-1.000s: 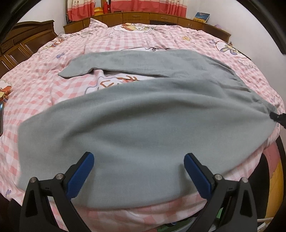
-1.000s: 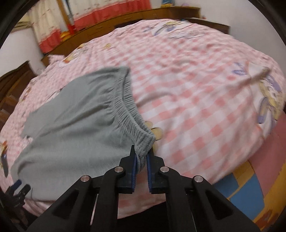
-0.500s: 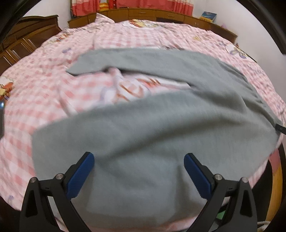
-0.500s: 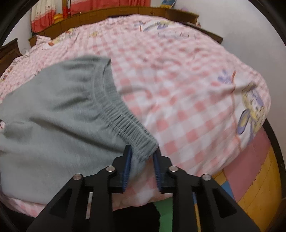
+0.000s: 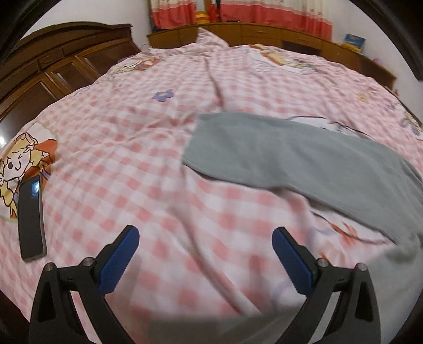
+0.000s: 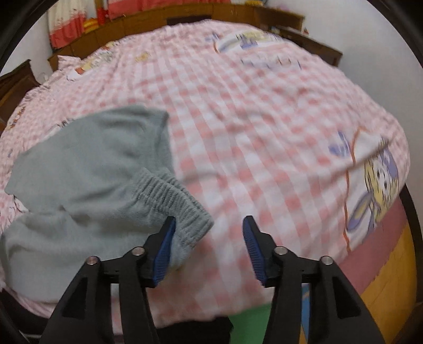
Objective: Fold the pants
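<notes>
Right wrist view: grey pants (image 6: 87, 180) lie near the bed's (image 6: 264, 119) front edge.
Right hand-held gripper (image 6: 208, 247) is opening, waistband corner beside its left pad; left hand-held gripper (image 5: 205, 260) spread, empty.

1 pair of grey fleece pants (image 5: 304, 156), right of frame. 1 pink-and-white checked bedspread (image 5: 158, 158) across the frame. 1 black slab phone (image 5: 30, 219), left edge. 2 black grippers with blue pads: left gripper (image 5: 205, 255), right gripper (image 6: 208, 244), bottom of each view.

Bedroom: bed (image 5: 164, 148), wardrobe (image 5: 53, 76), curtains (image 5: 277, 16)
</notes>
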